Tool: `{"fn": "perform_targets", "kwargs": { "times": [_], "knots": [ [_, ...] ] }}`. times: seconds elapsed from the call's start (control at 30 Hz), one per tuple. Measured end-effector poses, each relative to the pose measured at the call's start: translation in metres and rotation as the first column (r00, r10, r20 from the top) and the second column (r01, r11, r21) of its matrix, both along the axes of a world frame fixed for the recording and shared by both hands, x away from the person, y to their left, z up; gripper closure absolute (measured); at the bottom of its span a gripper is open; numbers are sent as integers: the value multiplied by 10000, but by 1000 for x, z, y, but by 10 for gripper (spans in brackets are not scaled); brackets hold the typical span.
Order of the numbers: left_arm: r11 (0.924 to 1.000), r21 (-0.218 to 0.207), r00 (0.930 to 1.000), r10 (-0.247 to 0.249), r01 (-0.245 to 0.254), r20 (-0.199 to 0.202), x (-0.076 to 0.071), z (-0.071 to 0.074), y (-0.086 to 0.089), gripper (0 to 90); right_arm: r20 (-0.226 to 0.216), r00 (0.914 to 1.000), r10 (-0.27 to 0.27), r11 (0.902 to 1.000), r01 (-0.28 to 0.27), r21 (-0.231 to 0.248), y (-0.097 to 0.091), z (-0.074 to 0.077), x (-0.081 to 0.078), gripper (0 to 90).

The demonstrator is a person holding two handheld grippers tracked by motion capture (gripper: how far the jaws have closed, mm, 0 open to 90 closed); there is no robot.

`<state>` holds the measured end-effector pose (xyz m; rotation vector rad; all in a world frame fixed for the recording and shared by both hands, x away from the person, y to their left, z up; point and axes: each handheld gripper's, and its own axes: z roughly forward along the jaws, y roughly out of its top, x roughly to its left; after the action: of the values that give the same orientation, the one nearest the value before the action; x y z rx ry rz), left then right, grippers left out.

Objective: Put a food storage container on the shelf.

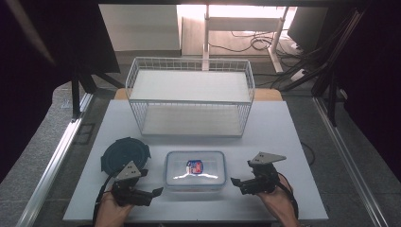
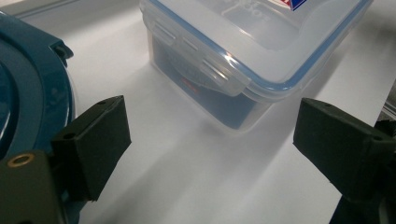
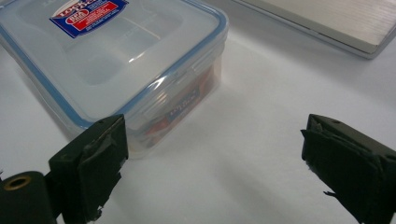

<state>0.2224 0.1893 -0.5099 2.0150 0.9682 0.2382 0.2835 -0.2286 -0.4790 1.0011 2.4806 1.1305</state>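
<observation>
My left gripper [image 1: 150, 185] sits low on the table [image 1: 293, 142], just to the left of the box [image 1: 195, 171]. Its jaws are wide apart and there is nothing between them but bare white table. My right gripper [image 1: 240, 182] sits on the other side of the box, and its jaws are wide apart too, with nothing in them. The box is see-through, with a blue line round its lid and a red and blue sticker [image 1: 195, 166] on top. The lid is on. The box rests flat on the table between my two grippers, near the front edge, and neither one touches it. In my left gripper view, the box [image 2: 243, 56] is just ahead of the jaws, and a round blue lid [image 2: 32, 93] lies close beside my left jaw. Behind the box stands a white wire basket [image 1: 189, 97], well apart from it.
</observation>
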Motion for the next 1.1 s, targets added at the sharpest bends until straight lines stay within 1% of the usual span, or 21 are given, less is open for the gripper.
{"fn": "perform_targets", "kwargs": {
  "times": [0.07, 0.17, 0.23, 0.3, 0.33, 0.43, 0.53, 0.57, 0.6, 0.67, 0.7, 0.73, 0.77, 0.8, 0.83, 0.87, 0.93, 1.0, 1.03, 1.07, 1.1],
  "knots": [
    [9999, -111, 10000, -64, 64, -49, 1, 0, -1, 99, 9, 10000, 50, 10000, -50, 51, 2, 0, 0, 58],
    [9995, -258, 9999, -154, 154, -5, 4, 1, -4, 91, 50, 9997, 220, 9997, -221, 132, 5, 2, -1, 50],
    [9992, -329, 9997, -223, 226, 89, 7, 4, -7, 82, 105, 9995, 314, 9991, -317, 275, 9, 4, -1, 45],
    [9988, -400, 9996, -273, 274, 17, 11, 6, -11, 75, 158, 9990, 427, 9981, -434, 438, 12, 5, -1, 39],
    [9985, -447, 9995, -316, 312, -91, 15, 8, -13, 72, 120, 9987, 486, 9974, -492, 519, 15, 5, 0, 39],
    [9985, -397, 9986, -382, 368, -357, 23, 12, -22, 72, -403, 9976, 556, 9965, -529, 642, 24, 4, 3, 32],
    [9990, -168, 9959, -421, 409, -798, 32, 13, -32, 76, -606, 9960, 654, 9970, -628, 442, 33, 2, 5, 5],
    [9991, -141, 9946, -420, 408, -952, 35, 13, -35, 76, -707, 9955, 629, 9974, -601, 402, 35, 1, 6, 4],
    [9992, -160, 9930, -378, 363, -1122, 38, 12, -37, 69, -903, 9939, 638, 9973, -601, 434, 37, 0, 8, 5],
    [9995, -163, 9905, -300, 281, -1340, 43, 11, -40, 47, -1330, 9885, 724, 9963, -656, 547, 41, -1, 10, 4],
    [9997, -98, 9899, -220, 208, -1402, 45, 11, -41, 43, -1463, 9862, 771, 9959, -692, 583, 42, -2, 11, 4],
    [9996, -132, 9887, -260, 243, -1474, 47, 10, -42, 27, -1611, 9835, 820, 9954, -727, 631, 44, -3, 12, 3],
    [9994, -229, 9869, -282, 248, -1589, 50, 9, -42, 20, -1755, 9809, 839, 9953, -739, 627, 45, -4, 13, 3],
    [9990, -364, 9835, -333, 273, -1776, 52, 8, -43, 18, -1873, 9786, 851, 9952, -743, 637, 47, -5, 15, 3],
    [9982, -516, 9794, -393, 296, -1979, 55, 6, -44, 9, -2023, 9752, 895, 9943, -756, 754, 48, -6, 16, 3],
    [9980, -558, 9769, -402, 291, -2100, 57, 6, -45, 5, -2186, 9710, 965, 9930, -790, 875, 49, -8, 18, 4],
    [9985, -535, 9735, -221, 102, -2275, 59, 6, -47, 0, -2595, 9592, 1125, 9899, -854, 1134, 50, -11, 22, 14],
    [9985, -539, 9725, -84, -42, -2329, 59, 7, -49, 0, -3035, 9448, 1233, 9865, -836, 1405, 51, -14, 26, 18],
    [9985, -539, 9723, -46, -82, -2337, 59, 7, -49, 0, -3125, 9426, 1177, 9869, -760, 1425, 52, -15, 28, 16],
    [9985, -533, 9716, -14, -115, -2366, 59, 7, -50, 0, -3123, 9434, 1119, 9874, -702, 1418, 52, -15, 29, 28],
    [9987, -493, 9704, 15, -138, -2415, 59, 7, -51, 0, -3199, 9409, 1109, 9877, -688, 1401, 52, -15, 31, 36]
  ]
}}
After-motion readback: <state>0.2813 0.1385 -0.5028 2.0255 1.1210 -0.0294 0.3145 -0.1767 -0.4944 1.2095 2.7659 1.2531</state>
